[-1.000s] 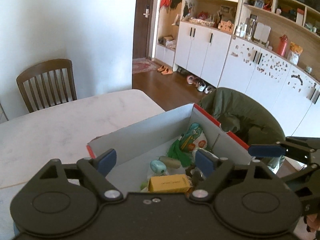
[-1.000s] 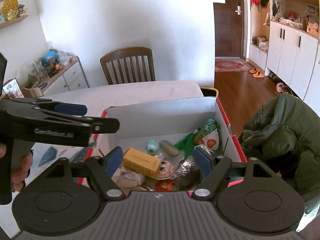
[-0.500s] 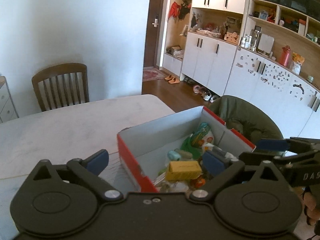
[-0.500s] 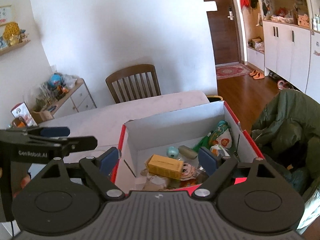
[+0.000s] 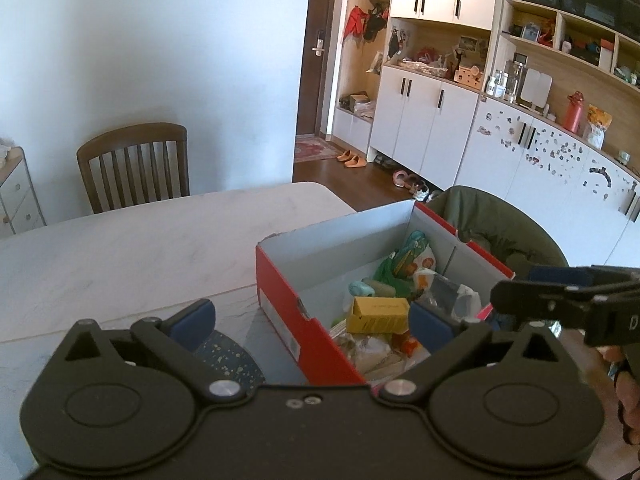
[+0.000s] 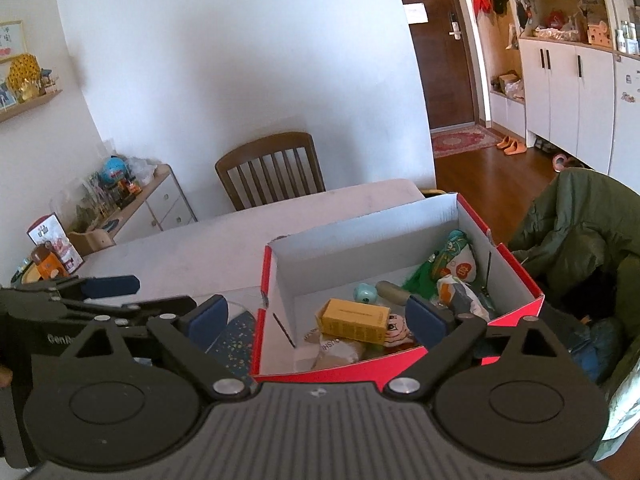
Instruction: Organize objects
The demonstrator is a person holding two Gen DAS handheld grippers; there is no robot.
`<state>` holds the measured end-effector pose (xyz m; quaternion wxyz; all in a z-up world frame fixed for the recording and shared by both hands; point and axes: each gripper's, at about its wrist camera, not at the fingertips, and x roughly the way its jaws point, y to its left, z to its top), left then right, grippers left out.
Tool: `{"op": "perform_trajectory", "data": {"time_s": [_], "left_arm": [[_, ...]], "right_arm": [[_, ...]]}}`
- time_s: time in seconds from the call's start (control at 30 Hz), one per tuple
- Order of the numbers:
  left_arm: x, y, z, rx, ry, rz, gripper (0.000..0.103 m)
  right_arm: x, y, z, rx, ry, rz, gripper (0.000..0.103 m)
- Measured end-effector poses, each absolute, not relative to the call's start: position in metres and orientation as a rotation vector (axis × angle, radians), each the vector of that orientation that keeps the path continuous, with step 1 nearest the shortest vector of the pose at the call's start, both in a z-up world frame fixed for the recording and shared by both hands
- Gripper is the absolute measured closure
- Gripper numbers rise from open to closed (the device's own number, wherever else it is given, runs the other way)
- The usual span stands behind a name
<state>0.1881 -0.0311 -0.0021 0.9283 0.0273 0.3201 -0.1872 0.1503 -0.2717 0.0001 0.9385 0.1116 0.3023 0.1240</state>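
Observation:
A red cardboard box [image 5: 280,300] [image 6: 516,276] with a white inside stands on the pale marble table [image 5: 120,248] [image 6: 192,252]. Inside lie a yellow carton [image 5: 378,314] [image 6: 354,320], a teal egg-shaped toy [image 5: 360,289] [image 6: 365,292], a green snack bag [image 5: 408,256] [image 6: 452,254] and several crumpled wrappers. My left gripper [image 5: 310,322] hovers open above the box's near left corner, nothing between its fingers. My right gripper [image 6: 318,320] is open too, above the box's near edge. Each gripper shows in the other's view, the right one [image 5: 560,300] and the left one [image 6: 92,292].
A dark speckled flat piece [image 5: 228,360] [image 6: 236,336] lies on the table left of the box. A wooden chair [image 5: 134,164] [image 6: 272,168] stands at the far side. A green jacket [image 5: 496,224] [image 6: 576,224] drapes a seat on the right. White cabinets [image 5: 432,120] line the wall.
Both grippers have pulled back and risen from inside the box, so the whole box now sits lower and farther in both views. Both stay open and hold nothing.

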Motion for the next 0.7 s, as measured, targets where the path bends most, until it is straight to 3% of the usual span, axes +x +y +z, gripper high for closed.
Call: {"op": "perform_trajectory", "data": {"time_s": [0.7], "left_arm": [[0.168, -0.020, -0.003, 0.047, 0.610, -0.421, 0.000]], "right_arm": [[0.123, -0.252, 0.005, 0.227, 0.554, 0.159, 0.003]]}}
